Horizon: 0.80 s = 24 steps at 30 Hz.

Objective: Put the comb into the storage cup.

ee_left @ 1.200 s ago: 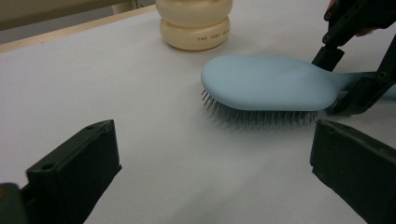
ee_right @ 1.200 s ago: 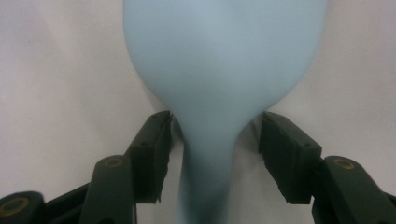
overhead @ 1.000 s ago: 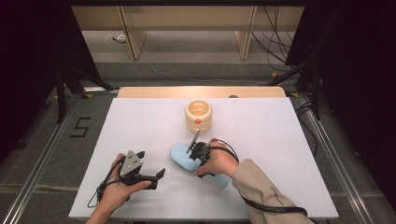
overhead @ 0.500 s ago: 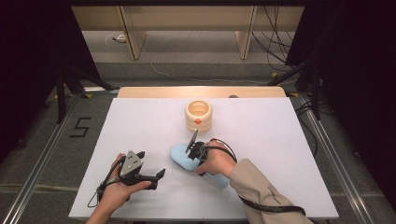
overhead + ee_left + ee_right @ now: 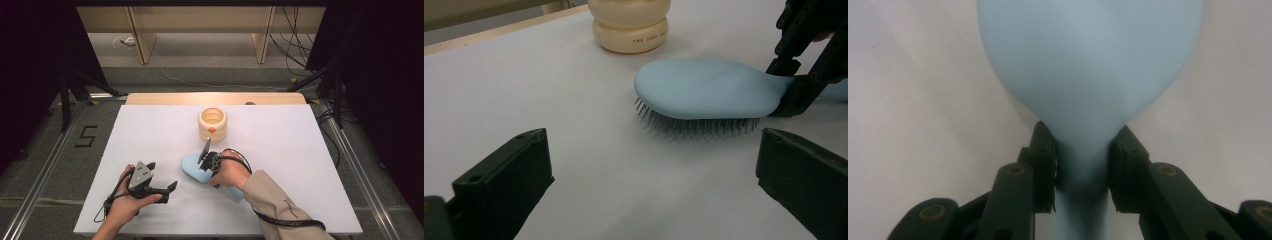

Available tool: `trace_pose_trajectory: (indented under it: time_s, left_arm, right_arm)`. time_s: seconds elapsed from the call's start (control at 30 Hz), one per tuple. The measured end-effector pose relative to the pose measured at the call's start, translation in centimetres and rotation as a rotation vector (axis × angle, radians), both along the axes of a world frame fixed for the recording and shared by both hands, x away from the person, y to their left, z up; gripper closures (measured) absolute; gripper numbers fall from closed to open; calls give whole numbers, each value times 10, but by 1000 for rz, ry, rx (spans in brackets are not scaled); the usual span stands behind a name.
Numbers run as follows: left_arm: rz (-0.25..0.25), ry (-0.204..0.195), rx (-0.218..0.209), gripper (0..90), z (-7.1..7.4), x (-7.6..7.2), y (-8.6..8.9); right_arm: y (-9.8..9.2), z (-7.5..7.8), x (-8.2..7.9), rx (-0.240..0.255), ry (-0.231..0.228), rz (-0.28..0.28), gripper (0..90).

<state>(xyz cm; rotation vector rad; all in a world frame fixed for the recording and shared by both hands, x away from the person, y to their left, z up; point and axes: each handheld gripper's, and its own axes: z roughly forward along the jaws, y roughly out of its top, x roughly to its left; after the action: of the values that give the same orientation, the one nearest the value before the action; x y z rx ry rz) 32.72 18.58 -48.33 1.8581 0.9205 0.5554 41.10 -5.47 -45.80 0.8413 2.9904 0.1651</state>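
Ahead of me on the white table (image 5: 300,150) stands a cream ribbed jar (image 5: 212,124) with a small orange mark on its front. On the grey floor to my left I see a painted number 5 (image 5: 86,136), and loose cables (image 5: 200,80) trail beyond the table's far edge.

High view looks down; both tool views, low and close, share the hairbrush (image 5: 704,90).

"5" on floor (image 5: 86,136); "THE JUDY…" on jar (image 5: 631,30)
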Motion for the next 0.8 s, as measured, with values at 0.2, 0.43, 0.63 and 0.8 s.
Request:
trace_pose_trajectory:
  time_s: [0.2, 0.43, 0.63, 0.8]
  left_arm:
    - [-2, -1, 2, 10, 0, 0, 0]
    - [-3, 1, 2, 14, 0, 0, 0]
    - [-5, 3, -1, 15, 0, 0, -1]
    - [-4, 1, 1, 15, 0, 0, -1]
  right_arm:
    - [0, 0, -1, 0, -5, -2, 694]
    - [-1, 0, -1, 11, -1, -7, 700]
    - [-2, 0, -1, 13, -4, -2, 701]
    - [-2, 0, -2, 31, -10, -2, 702]
